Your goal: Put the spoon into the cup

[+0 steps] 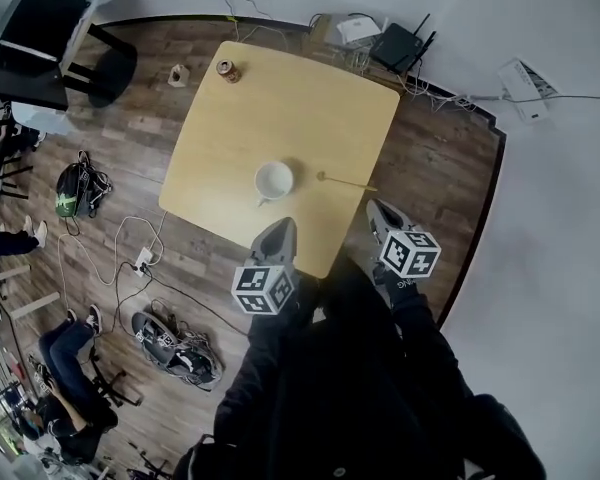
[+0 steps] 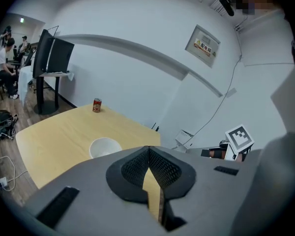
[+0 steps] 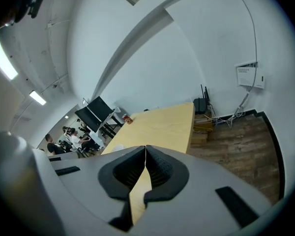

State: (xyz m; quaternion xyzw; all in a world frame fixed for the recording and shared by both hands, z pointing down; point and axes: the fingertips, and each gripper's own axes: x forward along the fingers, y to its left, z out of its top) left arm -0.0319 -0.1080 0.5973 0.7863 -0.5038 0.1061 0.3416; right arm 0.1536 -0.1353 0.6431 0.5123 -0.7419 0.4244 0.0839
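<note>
Sideways the spoon point(image 1: 346, 181) lies, bowl end toward the cup point(image 1: 274, 180); left tongs point(image 2: 148, 149) and right tongs point(image 3: 145, 148) closed, empty.

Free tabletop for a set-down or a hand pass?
Bare: the middle and far right of the table, between can and cup. Crowded: the near edge, where cup and spoon lie, with left gripper and right gripper close behind.
</note>
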